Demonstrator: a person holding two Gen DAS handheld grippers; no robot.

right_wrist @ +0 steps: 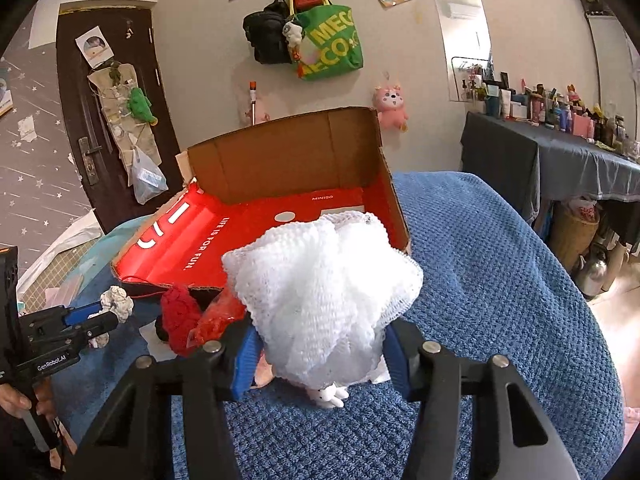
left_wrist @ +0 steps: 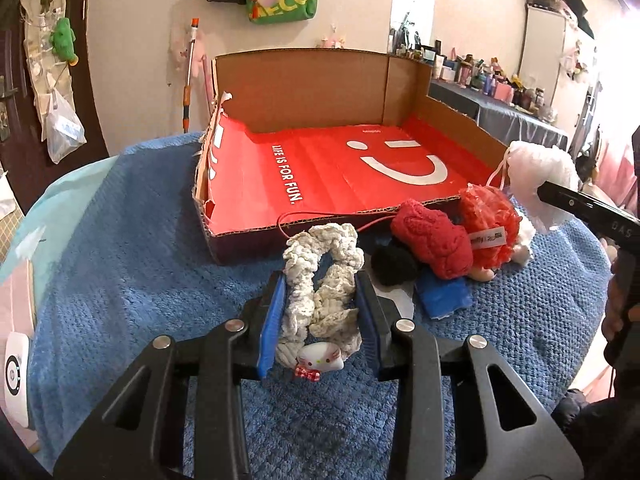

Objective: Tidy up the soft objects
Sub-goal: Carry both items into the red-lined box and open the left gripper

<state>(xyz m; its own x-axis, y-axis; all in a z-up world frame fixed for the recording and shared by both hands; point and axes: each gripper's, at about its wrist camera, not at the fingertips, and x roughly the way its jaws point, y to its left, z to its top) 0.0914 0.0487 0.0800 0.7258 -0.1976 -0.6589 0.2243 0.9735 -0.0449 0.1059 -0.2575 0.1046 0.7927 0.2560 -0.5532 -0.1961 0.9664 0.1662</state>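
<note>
My left gripper [left_wrist: 320, 280] is shut on a cream knitted scrunchie [left_wrist: 320, 276] with a small white cat charm [left_wrist: 320, 362], held over the blue towel in front of the open cardboard box [left_wrist: 320, 80] with its red lining. My right gripper [right_wrist: 320, 340] is shut on a white mesh bath puff [right_wrist: 324, 292], held near the box's front right corner; it also shows in the left wrist view [left_wrist: 540, 176]. A red knitted piece [left_wrist: 432, 236], a red mesh puff [left_wrist: 488, 220], a black soft item [left_wrist: 394, 266] and a blue item [left_wrist: 442, 296] lie piled by the box front.
The blue towel [right_wrist: 500, 280] covers the surface. A dark-clothed table with several bottles [right_wrist: 560, 120] stands at the right. Bags hang on the wall [right_wrist: 328, 44] behind the box, and a dark door [right_wrist: 100, 120] is at the left.
</note>
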